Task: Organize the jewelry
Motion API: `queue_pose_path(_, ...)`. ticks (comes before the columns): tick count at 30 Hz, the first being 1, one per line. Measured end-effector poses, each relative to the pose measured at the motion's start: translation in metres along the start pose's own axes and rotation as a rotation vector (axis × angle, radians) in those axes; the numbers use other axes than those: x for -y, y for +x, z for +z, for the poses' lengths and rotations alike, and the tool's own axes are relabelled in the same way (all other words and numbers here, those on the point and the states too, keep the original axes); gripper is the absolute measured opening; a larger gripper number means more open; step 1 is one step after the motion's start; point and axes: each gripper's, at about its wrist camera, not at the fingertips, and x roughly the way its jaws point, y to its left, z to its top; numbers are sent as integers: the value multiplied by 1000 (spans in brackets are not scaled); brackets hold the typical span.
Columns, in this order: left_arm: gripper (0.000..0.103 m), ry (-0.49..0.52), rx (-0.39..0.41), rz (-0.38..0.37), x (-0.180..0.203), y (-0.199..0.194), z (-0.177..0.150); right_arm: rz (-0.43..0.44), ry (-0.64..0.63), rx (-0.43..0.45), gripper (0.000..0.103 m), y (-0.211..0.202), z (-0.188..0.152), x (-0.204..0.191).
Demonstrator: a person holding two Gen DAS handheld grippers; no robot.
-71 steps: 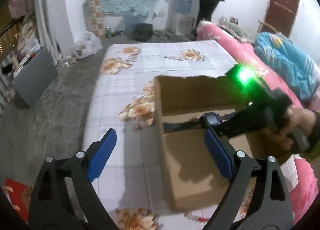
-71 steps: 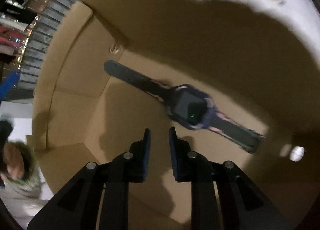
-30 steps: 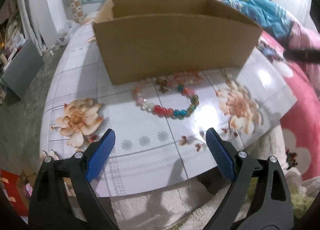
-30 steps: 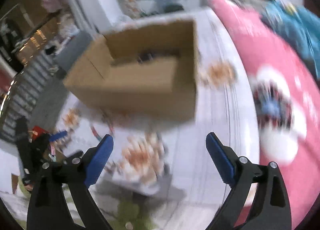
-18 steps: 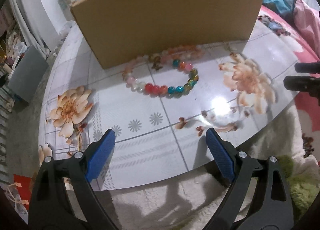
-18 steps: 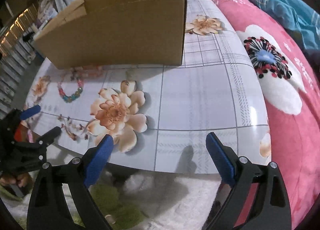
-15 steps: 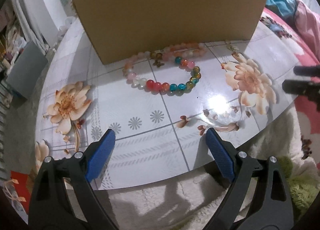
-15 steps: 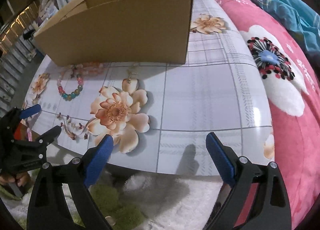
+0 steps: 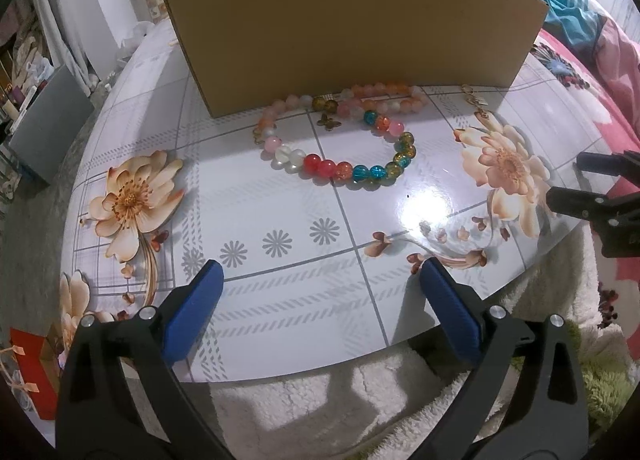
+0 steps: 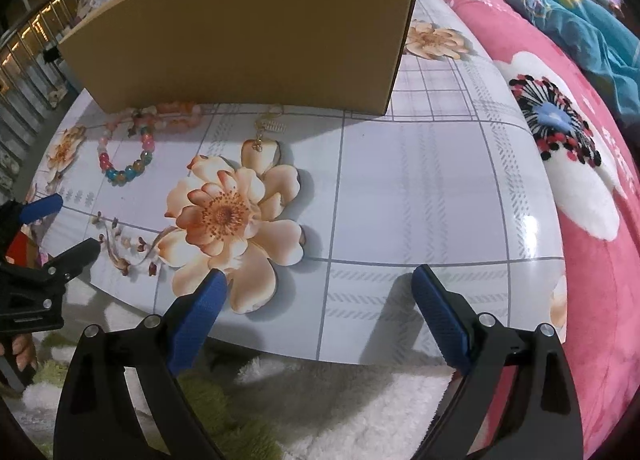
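Note:
A bracelet of coloured beads [image 9: 344,167] lies on the flowered table [image 9: 280,280] just in front of a cardboard box [image 9: 352,27]. A small gold earring [image 9: 476,101] lies to its right by the box. In the right wrist view the bracelet [image 10: 128,163], the earring [image 10: 268,127] and the box [image 10: 256,35] show too. My left gripper [image 9: 320,284] is open and empty at the table's near edge, short of the bracelet. My right gripper [image 10: 320,288] is open and empty over the near edge, right of the earring.
A pink flowered blanket [image 10: 580,163] and blue bedding [image 10: 588,31] lie to the right of the table. White and green fluffy fabric [image 9: 360,392] lies below the near edge. A grey cabinet [image 9: 44,127] stands on the left.
Both grippers left the box, where the right one let go of a watch, and pulled back to the table's near edge. In the last half second both views crept slightly closer.

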Motion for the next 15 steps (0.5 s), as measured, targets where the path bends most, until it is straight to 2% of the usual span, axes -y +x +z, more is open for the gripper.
queue_pose_path(15,96,8,-2,-3,2,1,1,-37,-27,13,91,1,-1,-12)
